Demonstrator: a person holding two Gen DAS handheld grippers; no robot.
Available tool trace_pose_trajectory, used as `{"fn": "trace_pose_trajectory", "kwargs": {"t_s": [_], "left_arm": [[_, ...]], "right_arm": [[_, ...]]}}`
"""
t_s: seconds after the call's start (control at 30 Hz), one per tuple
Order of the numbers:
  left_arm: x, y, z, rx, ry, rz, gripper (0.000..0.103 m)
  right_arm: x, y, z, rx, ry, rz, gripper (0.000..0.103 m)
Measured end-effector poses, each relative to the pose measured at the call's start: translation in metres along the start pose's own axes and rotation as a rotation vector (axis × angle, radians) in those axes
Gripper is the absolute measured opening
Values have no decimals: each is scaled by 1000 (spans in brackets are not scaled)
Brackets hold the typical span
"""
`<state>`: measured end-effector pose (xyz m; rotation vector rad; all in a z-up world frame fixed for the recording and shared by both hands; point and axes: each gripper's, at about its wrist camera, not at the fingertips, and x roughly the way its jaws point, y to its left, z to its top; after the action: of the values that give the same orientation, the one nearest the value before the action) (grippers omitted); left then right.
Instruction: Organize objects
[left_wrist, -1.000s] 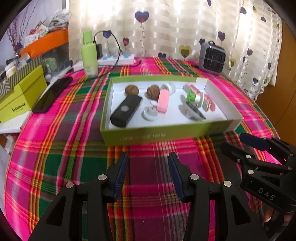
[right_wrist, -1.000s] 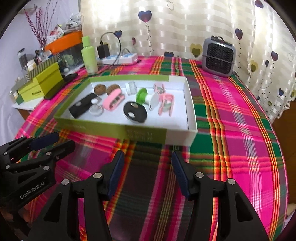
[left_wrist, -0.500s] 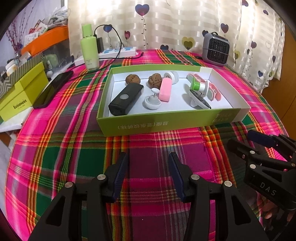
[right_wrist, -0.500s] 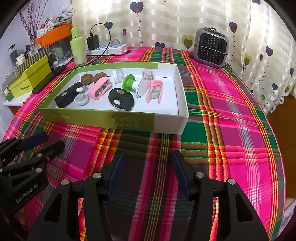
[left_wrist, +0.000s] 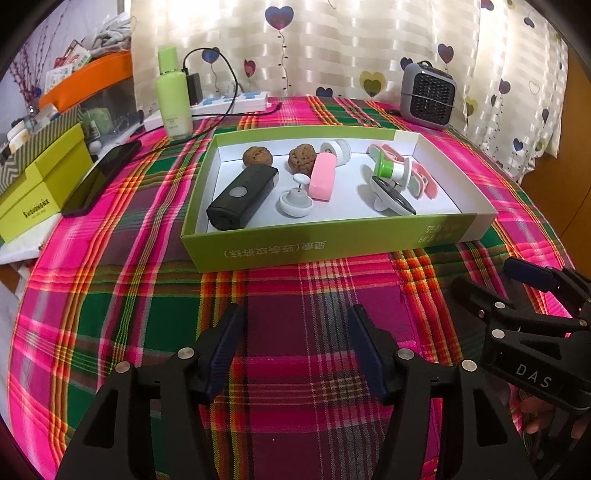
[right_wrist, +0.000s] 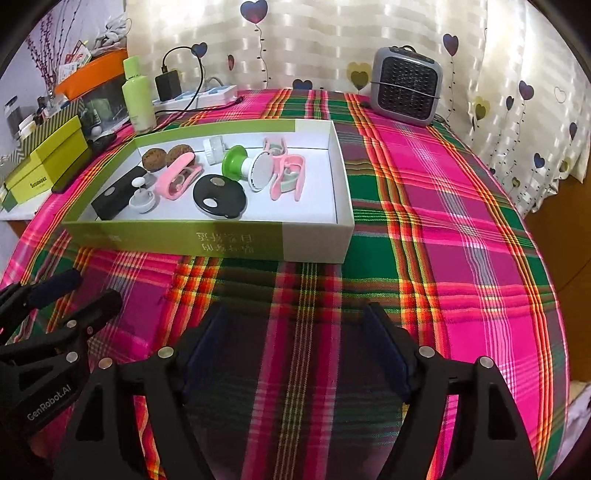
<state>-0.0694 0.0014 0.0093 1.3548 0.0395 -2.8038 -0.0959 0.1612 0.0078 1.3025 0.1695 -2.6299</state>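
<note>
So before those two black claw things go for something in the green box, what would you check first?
1. Left gripper jaws apart, nothing held: ok.
2. Right gripper jaws apart, nothing held: ok.
3. Both short of the green box, over bare cloth: ok.
4. Box open-topped, items uncovered: ok.
5. Room around the black case: not ok on one side, as the white knob sits close beside it.
6. Green spool free of the pink clip: cannot tell, they overlap in both views.

Pink-green plaid tablecloth (left_wrist: 147, 302), lime-green box (left_wrist: 332, 247), heart-print curtain (left_wrist: 332, 44).
</note>
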Motion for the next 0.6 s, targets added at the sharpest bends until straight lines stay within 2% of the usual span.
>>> {"fn": "trace_pose_trajectory", "kwargs": {"t_s": [0.6], "left_arm": [[0, 0, 0, 0, 0, 0, 59]], "right_arm": [[0, 0, 0, 1, 0, 1, 76]]}}
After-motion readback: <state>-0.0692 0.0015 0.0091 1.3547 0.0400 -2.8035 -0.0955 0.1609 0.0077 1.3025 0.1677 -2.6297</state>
